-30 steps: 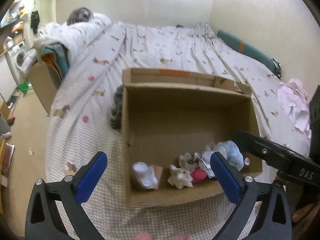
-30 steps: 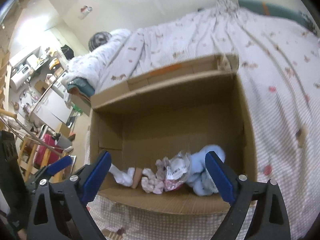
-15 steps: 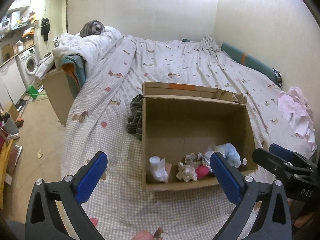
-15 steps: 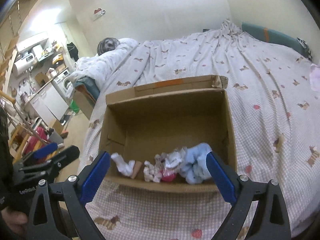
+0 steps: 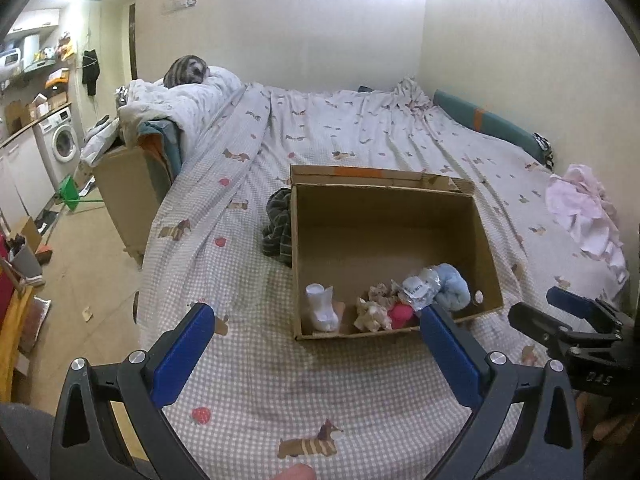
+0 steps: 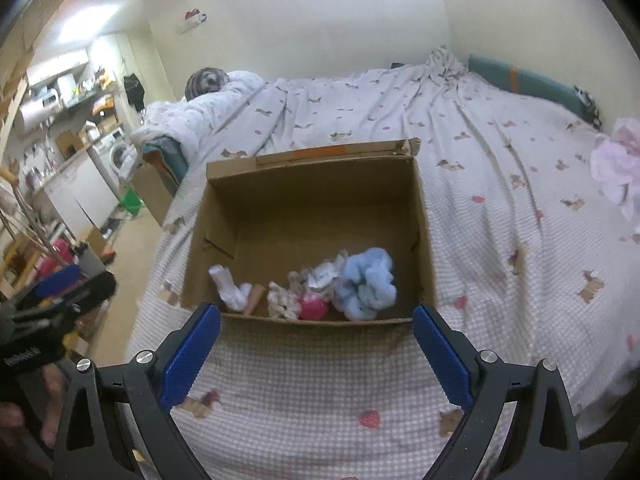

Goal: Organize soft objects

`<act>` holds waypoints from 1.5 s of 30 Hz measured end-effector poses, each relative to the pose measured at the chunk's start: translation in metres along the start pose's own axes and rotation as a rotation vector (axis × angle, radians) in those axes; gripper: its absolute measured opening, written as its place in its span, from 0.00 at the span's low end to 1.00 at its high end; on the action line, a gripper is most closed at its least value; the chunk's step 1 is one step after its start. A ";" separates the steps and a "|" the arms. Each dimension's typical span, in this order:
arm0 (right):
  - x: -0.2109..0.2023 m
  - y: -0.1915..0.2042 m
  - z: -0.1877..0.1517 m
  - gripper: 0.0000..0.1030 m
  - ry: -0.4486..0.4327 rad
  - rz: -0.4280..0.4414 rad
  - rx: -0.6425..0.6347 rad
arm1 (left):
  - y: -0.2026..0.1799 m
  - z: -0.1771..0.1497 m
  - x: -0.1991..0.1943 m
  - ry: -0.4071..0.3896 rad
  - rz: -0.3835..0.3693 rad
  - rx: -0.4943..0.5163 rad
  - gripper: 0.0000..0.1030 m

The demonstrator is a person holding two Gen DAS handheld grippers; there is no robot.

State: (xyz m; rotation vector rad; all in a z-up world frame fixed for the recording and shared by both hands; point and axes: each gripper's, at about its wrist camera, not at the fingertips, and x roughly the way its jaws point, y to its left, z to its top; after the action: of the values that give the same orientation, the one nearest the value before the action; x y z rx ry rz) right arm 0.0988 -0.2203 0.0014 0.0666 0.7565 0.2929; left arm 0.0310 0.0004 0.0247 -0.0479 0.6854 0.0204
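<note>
- Already several soft objects (image 6: 320,292) lie along the near wall of the cardboard box (image 6: 424,240), frame centre.
- Left gripper (image 5: 316,344) and right gripper (image 6: 316,348): jaws released, empty.
- Dark cloth (image 5: 278,228) beside the box and pink cloth (image 5: 584,212) at right likely remain.

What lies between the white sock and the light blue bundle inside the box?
Right wrist view: a cream crumpled piece, a pink item and a white tagged item.

A cardboard box (image 5: 384,236) sits on the bed (image 5: 360,136). Inside, along its 6 o'clock wall, lie a sock (image 5: 322,307) at 7 o'clock and a fluffy bundle (image 5: 452,290) at 5 o'clock. Folded cloth (image 5: 278,226) touches the box's 9 o'clock side; crumpled clothing (image 5: 584,212) lies well apart at 3 o'clock.
</note>
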 end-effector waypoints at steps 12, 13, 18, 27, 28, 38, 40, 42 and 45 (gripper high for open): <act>-0.001 -0.001 -0.003 1.00 -0.012 -0.040 -0.014 | -0.008 -0.010 0.016 0.028 0.052 0.018 1.00; -0.001 -0.002 -0.003 1.00 -0.011 -0.040 -0.016 | -0.008 -0.011 0.017 0.034 0.053 0.016 1.00; 0.001 -0.001 -0.003 1.00 -0.007 -0.042 -0.020 | -0.006 -0.013 0.019 0.039 0.052 0.004 1.00; 0.004 -0.002 -0.002 1.00 -0.012 -0.051 -0.010 | -0.009 -0.013 0.020 0.041 0.043 0.021 1.00; 0.004 -0.002 -0.002 1.00 -0.013 -0.053 -0.009 | -0.010 -0.013 0.020 0.040 0.041 0.020 1.00; 0.003 -0.002 -0.003 1.00 -0.014 -0.058 -0.014 | -0.008 -0.012 0.018 0.036 0.032 0.004 1.00; 0.003 -0.002 -0.003 1.00 -0.015 -0.058 -0.014 | -0.008 -0.012 0.017 0.035 0.029 0.001 1.00; 0.004 -0.002 -0.003 1.00 -0.014 -0.058 -0.015 | -0.008 -0.012 0.017 0.035 0.027 -0.001 1.00; 0.003 -0.001 -0.003 1.00 -0.014 -0.059 -0.014 | -0.008 -0.012 0.017 0.034 0.026 -0.002 1.00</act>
State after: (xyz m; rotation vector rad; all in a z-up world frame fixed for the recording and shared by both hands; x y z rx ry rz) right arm 0.0992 -0.2209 -0.0032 0.0327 0.7413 0.2419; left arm 0.0368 -0.0082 0.0049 -0.0418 0.7200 0.0452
